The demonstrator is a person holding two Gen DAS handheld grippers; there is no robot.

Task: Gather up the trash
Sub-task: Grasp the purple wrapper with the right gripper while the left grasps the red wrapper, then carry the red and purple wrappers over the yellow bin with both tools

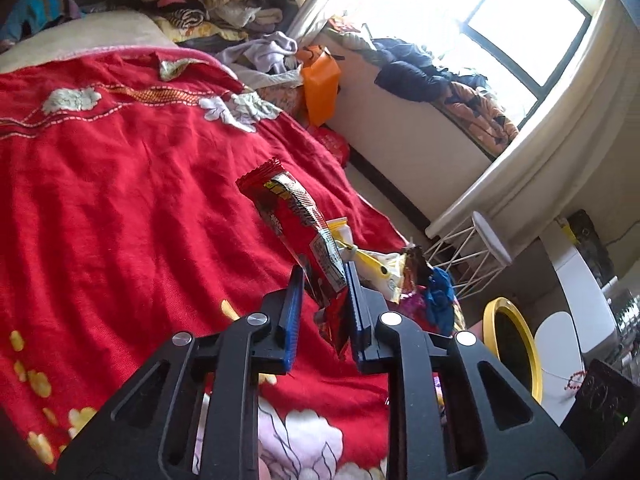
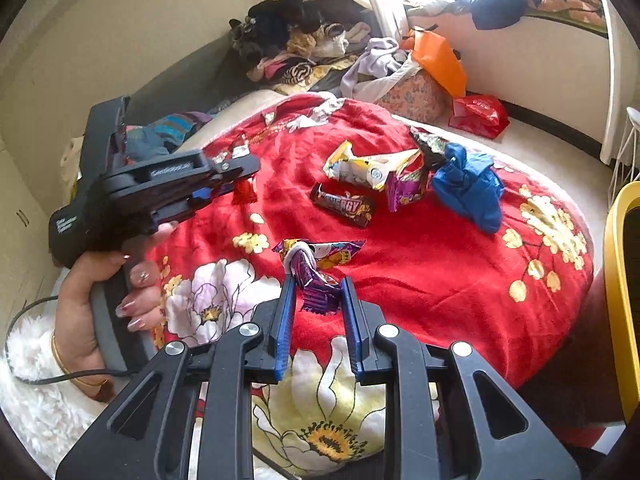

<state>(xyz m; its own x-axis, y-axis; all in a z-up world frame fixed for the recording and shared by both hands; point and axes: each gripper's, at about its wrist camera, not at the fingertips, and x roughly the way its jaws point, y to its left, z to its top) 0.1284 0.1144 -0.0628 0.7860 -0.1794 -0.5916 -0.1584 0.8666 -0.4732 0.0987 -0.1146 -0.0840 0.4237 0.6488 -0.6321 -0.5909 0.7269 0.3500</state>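
Observation:
In the left wrist view my left gripper (image 1: 324, 280) is shut on a long red snack wrapper (image 1: 288, 208), which sticks up above the red floral blanket (image 1: 120, 184). The right wrist view shows the same gripper (image 2: 236, 178) in a hand (image 2: 100, 280) at the left, a red scrap at its tips. My right gripper (image 2: 318, 292) is shut on a crumpled purple candy wrapper (image 2: 316, 280). On the blanket lie a brown energy-bar wrapper (image 2: 344, 206), a yellow-white wrapper (image 2: 360, 166), another purple wrapper (image 2: 404, 184) and a crumpled blue bag (image 2: 468, 188).
A yellow-rimmed bin (image 2: 616, 280) stands at the bed's right edge, also visible as the yellow rim (image 1: 516, 344). Piled clothes (image 2: 304, 40) and an orange bag (image 2: 440, 60) sit at the far end. A white wire stool (image 1: 480, 248) stands on the floor.

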